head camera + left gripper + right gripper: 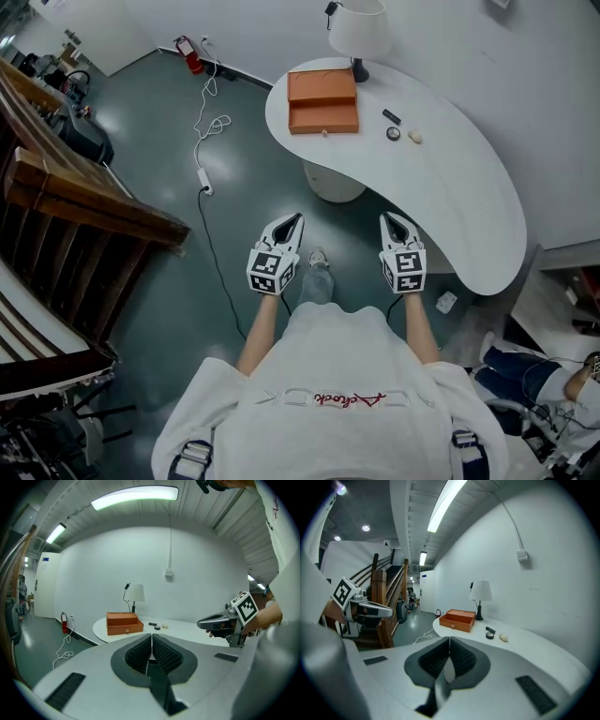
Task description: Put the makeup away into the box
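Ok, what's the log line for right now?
left gripper: shut, empty | right gripper: shut, empty | makeup: on table, outside box | task: not started

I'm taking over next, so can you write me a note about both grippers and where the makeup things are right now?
Left gripper: jaws shut, empty.
Right gripper: jaws shut, empty.
Both are held short of the white table.
Orange box sits on it beside the lamp.
A black tube, a round black pot and a pale rounded piece lie right of the box in the head view.
Done: nothing packed.
Left: all three pieces.
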Motion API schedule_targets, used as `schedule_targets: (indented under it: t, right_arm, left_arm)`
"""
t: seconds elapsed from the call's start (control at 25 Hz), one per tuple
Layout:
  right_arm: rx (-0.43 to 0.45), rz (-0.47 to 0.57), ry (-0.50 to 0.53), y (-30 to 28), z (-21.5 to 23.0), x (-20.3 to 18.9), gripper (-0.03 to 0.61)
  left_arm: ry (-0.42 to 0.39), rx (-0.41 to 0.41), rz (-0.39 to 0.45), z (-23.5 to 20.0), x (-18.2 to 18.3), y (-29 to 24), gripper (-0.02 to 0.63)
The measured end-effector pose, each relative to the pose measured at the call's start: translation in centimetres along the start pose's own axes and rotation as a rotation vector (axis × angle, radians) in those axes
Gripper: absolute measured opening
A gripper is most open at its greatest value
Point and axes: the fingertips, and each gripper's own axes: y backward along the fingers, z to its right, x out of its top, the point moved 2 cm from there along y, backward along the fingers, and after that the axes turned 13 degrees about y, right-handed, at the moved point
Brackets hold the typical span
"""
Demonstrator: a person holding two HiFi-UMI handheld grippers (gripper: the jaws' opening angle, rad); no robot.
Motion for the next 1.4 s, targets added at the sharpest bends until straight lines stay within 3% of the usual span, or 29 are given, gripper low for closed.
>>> schedule_targets:
  t: [0.56,0.92,1.4]
  right_arm:
    - [-0.041,-0.021,-0.004,-12.5,5.6,4.9,0.02]
    - [-0.093,-0.037,-0.034,-18.4,9.0,6.3,0.02]
    - [-0.168,-0.057,-0.083,-21.2,10.7,5.9,0.02]
  left_arm:
    - [-0.003,-0.045,-0.016,-8.6,7.0,-10.5,0.015]
    - [-0.027,-0.108,-0.044,-11.9,10.5,-17.4,0.015]
    - [-0.057,-0.166,-0.091,-14.3,11.5,-21.2,0.015]
